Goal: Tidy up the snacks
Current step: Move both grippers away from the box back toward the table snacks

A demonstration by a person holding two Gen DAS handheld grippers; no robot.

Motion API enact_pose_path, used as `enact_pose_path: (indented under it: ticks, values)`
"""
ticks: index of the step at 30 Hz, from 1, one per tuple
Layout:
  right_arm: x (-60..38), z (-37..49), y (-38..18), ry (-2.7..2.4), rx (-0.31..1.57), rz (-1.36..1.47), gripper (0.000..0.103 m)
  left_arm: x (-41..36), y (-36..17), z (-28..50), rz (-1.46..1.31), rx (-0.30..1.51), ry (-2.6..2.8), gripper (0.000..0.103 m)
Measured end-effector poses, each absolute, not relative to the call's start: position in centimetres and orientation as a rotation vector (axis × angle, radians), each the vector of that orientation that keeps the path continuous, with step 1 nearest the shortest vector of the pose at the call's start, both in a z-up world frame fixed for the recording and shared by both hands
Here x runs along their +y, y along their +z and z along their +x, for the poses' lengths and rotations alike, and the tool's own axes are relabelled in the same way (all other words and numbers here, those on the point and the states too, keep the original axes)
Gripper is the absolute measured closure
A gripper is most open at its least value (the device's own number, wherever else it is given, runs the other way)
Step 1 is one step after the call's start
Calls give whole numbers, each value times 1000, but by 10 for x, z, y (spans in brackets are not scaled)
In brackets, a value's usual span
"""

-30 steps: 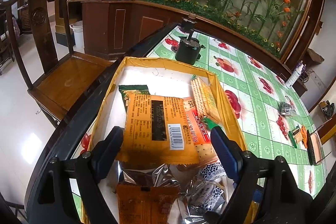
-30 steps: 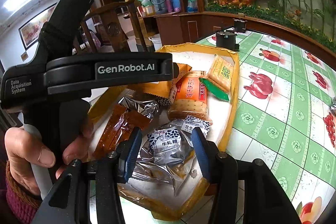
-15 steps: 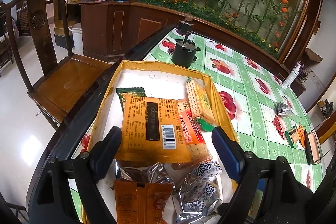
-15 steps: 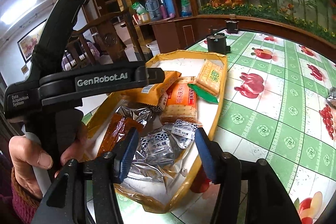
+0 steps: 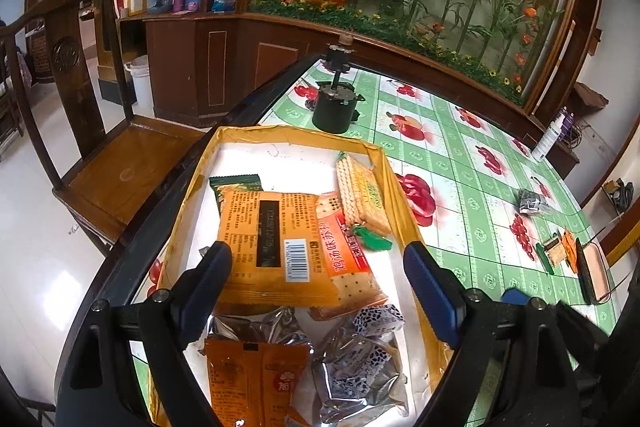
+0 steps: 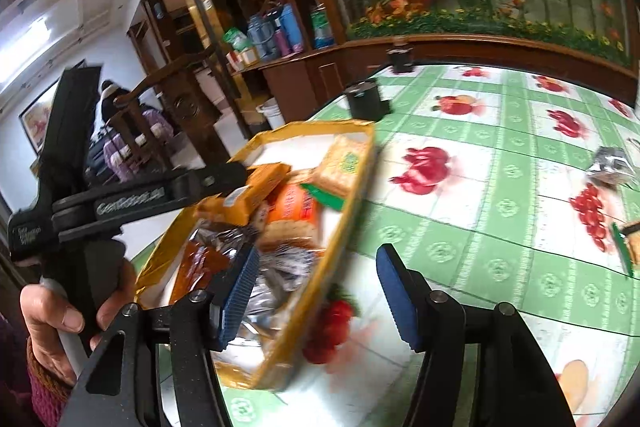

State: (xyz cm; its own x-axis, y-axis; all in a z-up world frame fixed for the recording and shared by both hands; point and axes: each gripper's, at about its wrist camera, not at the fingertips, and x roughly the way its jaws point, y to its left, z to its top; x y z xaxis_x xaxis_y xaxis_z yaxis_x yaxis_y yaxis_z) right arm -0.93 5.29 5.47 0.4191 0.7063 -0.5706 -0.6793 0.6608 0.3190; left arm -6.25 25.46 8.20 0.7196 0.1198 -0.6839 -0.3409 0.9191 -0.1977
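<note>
Both hand-held grippers are empty with jaws wide apart: in the last second my right hand-held gripper (image 6: 316, 297) swung right off the yellow tray (image 5: 394, 183), now straddling its near-right rim, likely heading for the foil snack (image 6: 610, 167) loose on the surface (image 6: 500, 211) at far right. My left hand-held gripper (image 5: 318, 293) hovers level over the tray's packets, the orange cracker pack (image 5: 276, 235) between its fingers, untouched.
</note>
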Motion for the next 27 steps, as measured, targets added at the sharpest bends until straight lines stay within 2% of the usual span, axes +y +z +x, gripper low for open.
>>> enact_pose_path:
  ticks: [19,27]
  values:
    - [-106,66,63,536,739,211,36,201,92,-49,-221,742,176,16]
    - [-183,88,47,383,771,435,36,146,91,-29,-157,785,61,16]
